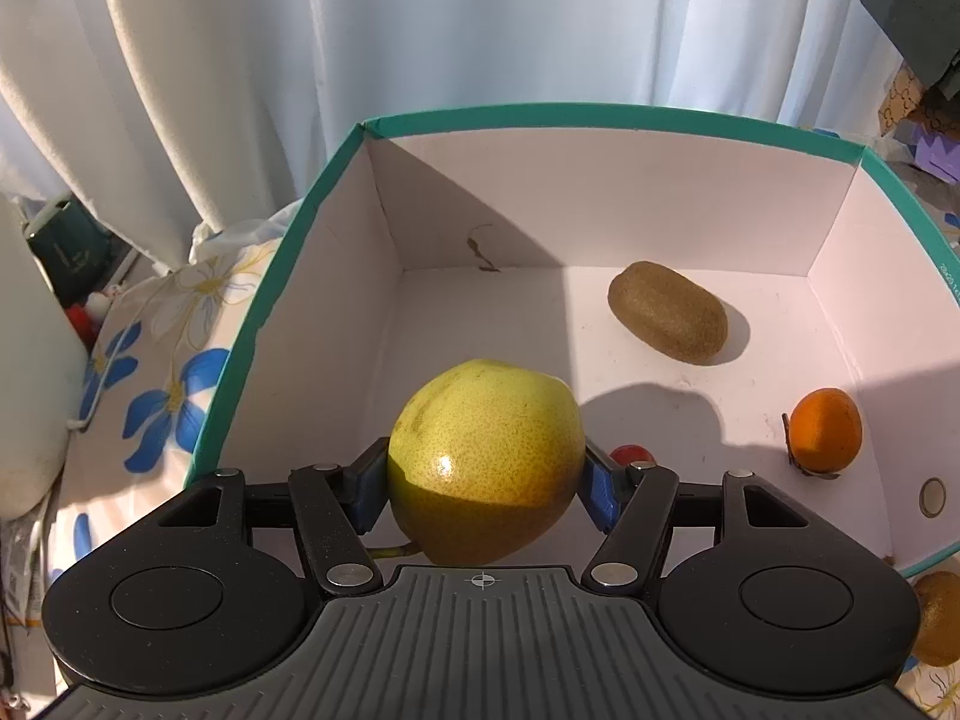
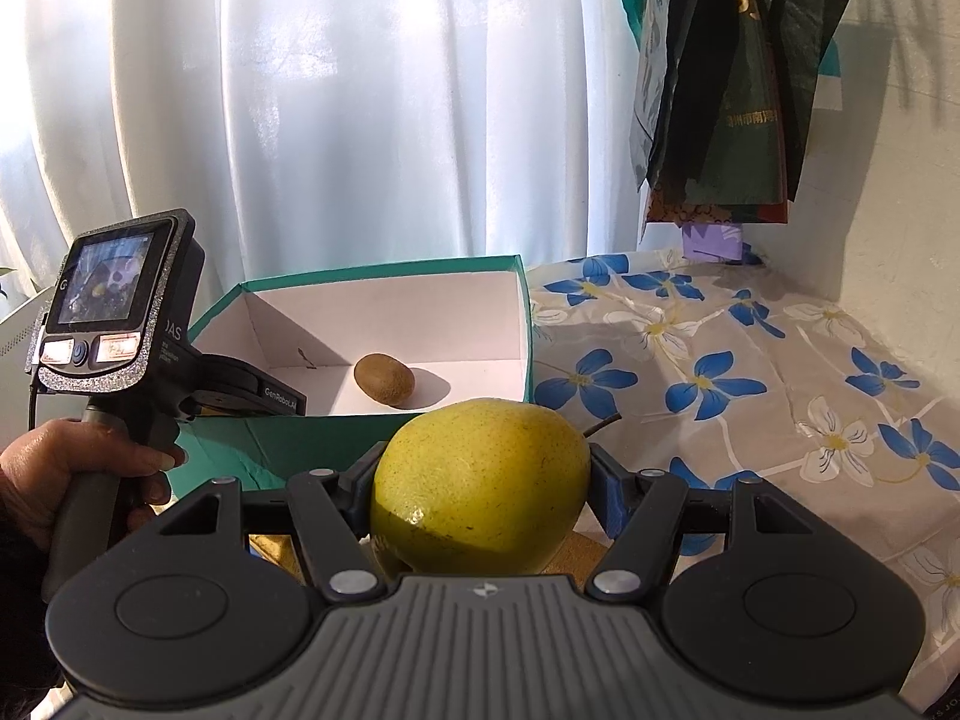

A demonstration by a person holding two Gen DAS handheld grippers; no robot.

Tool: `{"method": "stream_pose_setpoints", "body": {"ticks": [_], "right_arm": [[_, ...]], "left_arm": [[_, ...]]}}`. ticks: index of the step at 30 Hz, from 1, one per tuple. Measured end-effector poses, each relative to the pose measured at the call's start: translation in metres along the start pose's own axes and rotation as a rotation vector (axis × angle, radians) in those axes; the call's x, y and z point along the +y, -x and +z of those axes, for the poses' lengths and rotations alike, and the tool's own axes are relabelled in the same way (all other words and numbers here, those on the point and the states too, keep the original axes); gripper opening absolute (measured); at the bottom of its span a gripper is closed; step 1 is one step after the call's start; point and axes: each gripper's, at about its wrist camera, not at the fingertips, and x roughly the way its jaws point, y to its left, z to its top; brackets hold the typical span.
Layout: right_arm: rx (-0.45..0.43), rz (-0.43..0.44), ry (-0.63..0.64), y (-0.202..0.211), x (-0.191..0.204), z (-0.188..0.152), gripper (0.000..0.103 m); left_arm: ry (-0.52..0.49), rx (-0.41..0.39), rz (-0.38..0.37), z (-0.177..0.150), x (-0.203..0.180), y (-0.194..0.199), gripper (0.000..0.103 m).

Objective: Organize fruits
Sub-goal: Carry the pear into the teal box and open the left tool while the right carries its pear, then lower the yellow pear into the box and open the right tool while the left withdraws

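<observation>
Yellow pear (image 1: 486, 456) is clamped in left gripper (image 1: 485, 483) above teal box (image 1: 600, 115). Second pear (image 2: 480, 489) is clamped in right gripper (image 2: 480, 492), just outside box. "GenRoboAI" can be read on left handset (image 2: 117, 312).

I can read "GenRoboLA", cut off there, on the black arm of the handheld device (image 2: 279, 401), and the letters "AS" on its side. Printing on the hanging bags (image 2: 744, 114) is too blurred.

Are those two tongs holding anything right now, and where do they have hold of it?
Yes, each holds a yellow-green pear. The left tongs clamp their pear across its wide middle, above the open box. The right tongs grip theirs the same way.
</observation>
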Motion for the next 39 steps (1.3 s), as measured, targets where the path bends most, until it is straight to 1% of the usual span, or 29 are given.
{"method": "stream_pose_setpoints", "body": {"ticks": [2,6,13,16,17,18,19,20,22,26,31,33,37,39], "right_arm": [[-0.001,0.001,0.004,0.001,0.001,0.000,0.067],[-0.005,-0.001,0.002,0.003,0.000,0.001,0.067],[-0.014,0.000,0.002,0.005,0.001,0.002,0.067],[-0.018,0.000,0.004,0.006,0.001,0.003,0.067],[-0.020,0.000,0.005,0.006,0.001,0.003,0.067],[-0.021,-0.001,0.006,0.007,0.001,0.004,0.067],[-0.023,-0.001,0.004,0.007,0.001,0.004,0.067],[-0.026,-0.002,0.005,0.008,0.000,0.005,0.067],[-0.032,-0.004,0.007,0.010,0.000,0.006,0.067],[-0.038,0.000,0.010,0.011,0.001,0.009,0.067],[-0.053,0.014,0.033,0.013,0.006,0.014,0.067],[-0.055,0.021,0.042,0.012,0.007,0.016,0.067],[-0.057,0.035,0.061,0.011,0.011,0.019,0.067],[-0.062,0.039,0.075,0.010,0.013,0.022,0.067]], "left_arm": [[-0.004,0.001,0.012,0.000,-0.001,-0.003,0.068],[0.002,0.003,0.009,0.002,0.000,-0.003,0.068],[0.019,-0.018,-0.013,0.003,0.002,0.006,0.074],[0.015,-0.037,-0.027,0.000,0.001,0.016,0.081],[0.010,-0.042,-0.038,-0.001,0.001,0.021,0.085],[0.008,-0.051,-0.033,-0.002,0.000,0.027,0.096],[0.006,-0.077,-0.014,-0.003,0.000,0.034,0.100],[-0.003,-0.118,0.008,-0.005,0.000,0.045,0.100],[-0.010,-0.149,0.013,-0.008,0.002,0.058,0.100],[0.046,-0.124,-0.032,-0.015,0.013,0.078,0.102],[0.099,-0.116,-0.031,-0.029,0.029,0.093,0.103],[0.119,-0.098,-0.028,-0.034,0.034,0.095,0.103],[0.143,-0.106,-0.030,-0.041,0.046,0.106,0.103],[0.167,-0.124,-0.039,-0.046,0.053,0.113,0.103]]}}
